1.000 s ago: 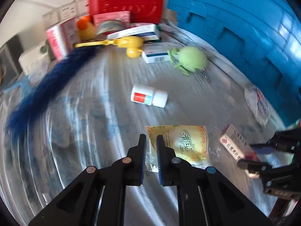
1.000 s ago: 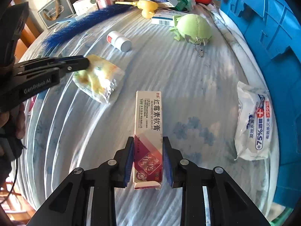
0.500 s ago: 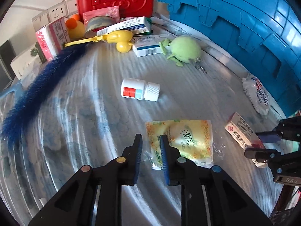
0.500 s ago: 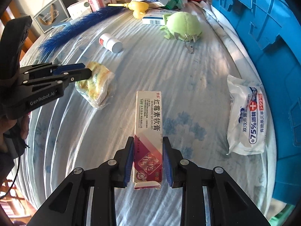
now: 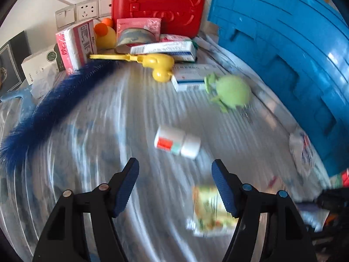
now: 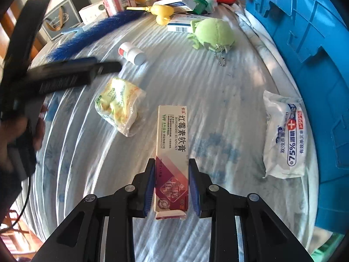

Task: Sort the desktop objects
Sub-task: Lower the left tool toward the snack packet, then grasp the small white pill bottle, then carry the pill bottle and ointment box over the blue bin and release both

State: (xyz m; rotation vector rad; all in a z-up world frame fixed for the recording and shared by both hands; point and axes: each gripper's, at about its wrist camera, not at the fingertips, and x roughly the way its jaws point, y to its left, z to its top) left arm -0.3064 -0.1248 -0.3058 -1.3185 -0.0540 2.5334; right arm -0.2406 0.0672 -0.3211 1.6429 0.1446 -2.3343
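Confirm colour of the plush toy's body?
Light green plush toy; clearest in the right wrist view.

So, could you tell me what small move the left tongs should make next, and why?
Probably ease the left tongs forward and down over the white pill bottle. They are wide open and hold nothing, the bottle lies just ahead of them, and the right tongs are occupied with the ointment box.
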